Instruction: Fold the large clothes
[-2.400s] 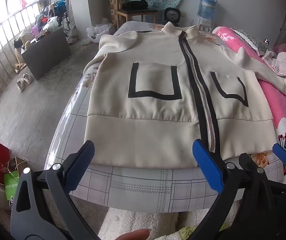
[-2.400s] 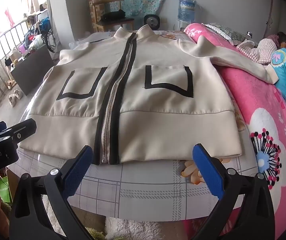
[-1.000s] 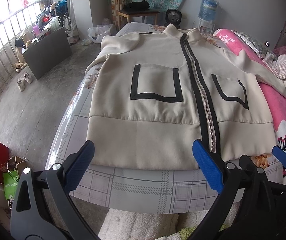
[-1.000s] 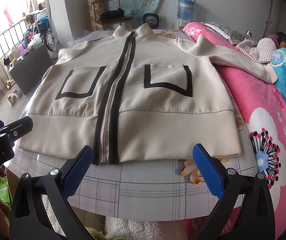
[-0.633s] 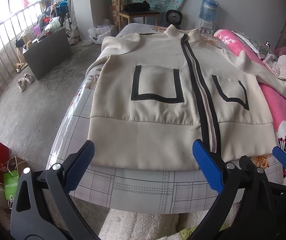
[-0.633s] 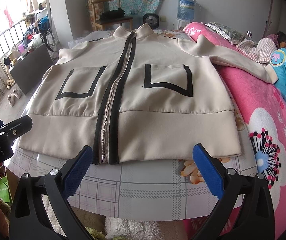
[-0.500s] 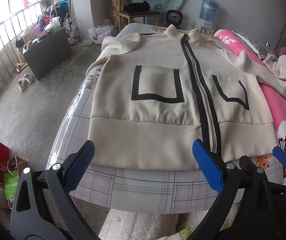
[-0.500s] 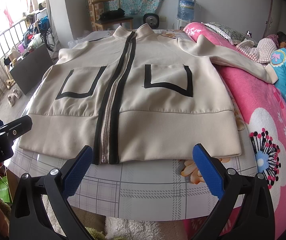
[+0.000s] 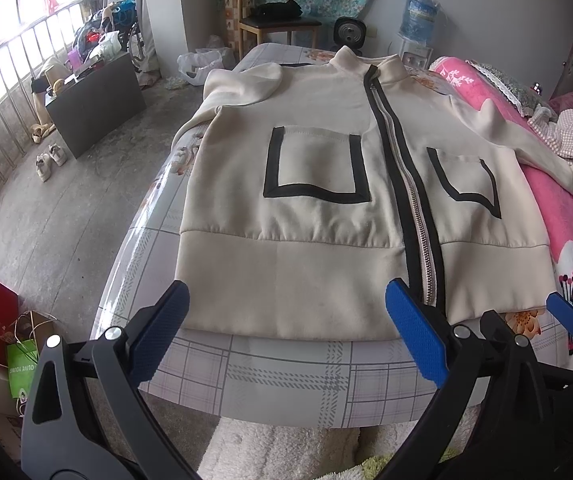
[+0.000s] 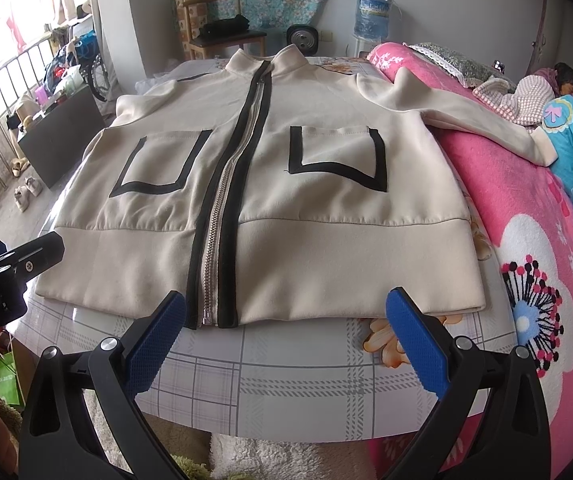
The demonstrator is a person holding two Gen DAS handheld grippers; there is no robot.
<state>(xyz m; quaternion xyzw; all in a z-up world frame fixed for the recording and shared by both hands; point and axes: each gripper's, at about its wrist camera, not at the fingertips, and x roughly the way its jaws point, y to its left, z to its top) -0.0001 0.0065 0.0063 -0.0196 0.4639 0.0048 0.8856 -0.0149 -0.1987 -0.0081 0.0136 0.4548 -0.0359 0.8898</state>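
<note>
The left gripper (image 9: pixel 286 336) is being held wide open, empty, at lower frame; the jacket (image 9: pixel 326 208) is lying flat mid-frame. The right gripper (image 10: pixel 286 332) is likewise gaping, empty. Risk: the smooth table cover (image 10: pixel 286 376) being pinched with the hem.

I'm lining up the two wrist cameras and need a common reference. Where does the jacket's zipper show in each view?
Left wrist view: the zipper runs right of centre, its bottom end just behind the gripper's right fingertip.
Right wrist view: the zipper runs left of centre, ending just above the gripper's left fingertip.
Shared landmark: the water bottle against the far wall, right of the collar in both.
</note>
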